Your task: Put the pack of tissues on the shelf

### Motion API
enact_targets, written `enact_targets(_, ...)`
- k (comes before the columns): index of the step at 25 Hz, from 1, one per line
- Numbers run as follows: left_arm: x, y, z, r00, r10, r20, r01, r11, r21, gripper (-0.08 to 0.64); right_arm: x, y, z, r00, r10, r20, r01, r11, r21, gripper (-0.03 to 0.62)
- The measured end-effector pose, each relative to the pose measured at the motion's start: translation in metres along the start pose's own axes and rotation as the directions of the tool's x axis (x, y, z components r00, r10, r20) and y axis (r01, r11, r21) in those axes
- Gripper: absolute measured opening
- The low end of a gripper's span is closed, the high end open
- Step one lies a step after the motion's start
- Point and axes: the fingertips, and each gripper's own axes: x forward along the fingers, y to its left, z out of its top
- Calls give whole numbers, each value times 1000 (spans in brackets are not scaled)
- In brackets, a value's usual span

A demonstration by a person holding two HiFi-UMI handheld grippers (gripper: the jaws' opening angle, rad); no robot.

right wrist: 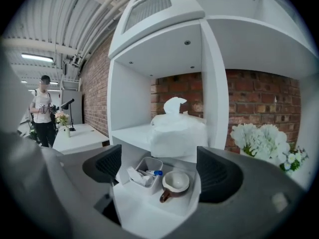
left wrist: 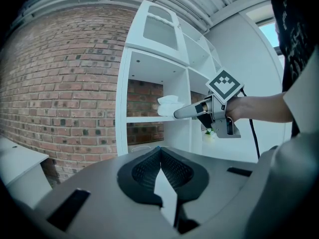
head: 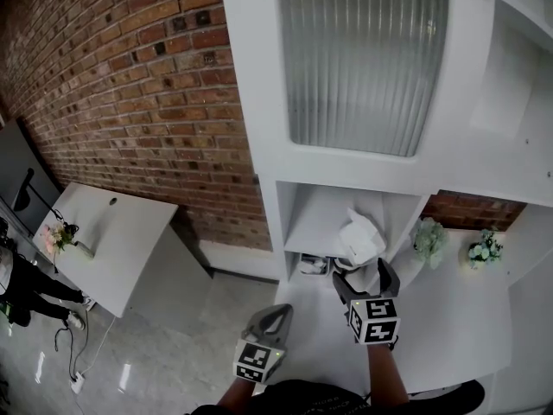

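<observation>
The tissues (right wrist: 177, 131) sit on the shelf (right wrist: 130, 132), in the open compartment under the ribbed-glass door (head: 363, 59), with one sheet poking up from the top. Nothing holds them. The right hand-held gripper (head: 363, 275) hangs just in front of them, its jaws wide apart and nothing gripped between them. The left hand-held gripper (head: 278, 314) is low and well back from the shelf, its jaws pressed together and empty.

By the look of it the placing is done. The tissues rest on the board by themselves, and at most the right one has yet to be drawn clear.

Only the right gripper view makes out what lies in the compartment below: a cup (right wrist: 174, 182) beside a small white tray (right wrist: 142, 172) of odds and ends, with white flowers (right wrist: 259, 138) in the next bay. It also catches a person far off beside a tabletop (right wrist: 79, 133). The left gripper view gives the side-on look: the right one's tip reaches close to the tissues, though I cannot tell whether it touches. The head view alone shows both together.
</observation>
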Motion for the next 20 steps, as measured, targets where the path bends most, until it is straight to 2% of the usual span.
enact_targets(9, -13, -8, 3, 1000, 7, 25, -7, 1000, 0, 11, -23, 5, 6, 995, 17, 98, -17, 1000, -3, 457)
enact_targets(15, -26, -11, 6, 999, 15, 47, -14, 1000, -18, 11, -40, 11, 4, 993, 22, 113, -23, 1000, 4, 457)
enact_targets(20, -37, -16, 4, 999, 8, 52, -7, 1000, -18, 11, -58, 20, 6, 985, 51, 168, -50, 999, -11, 457)
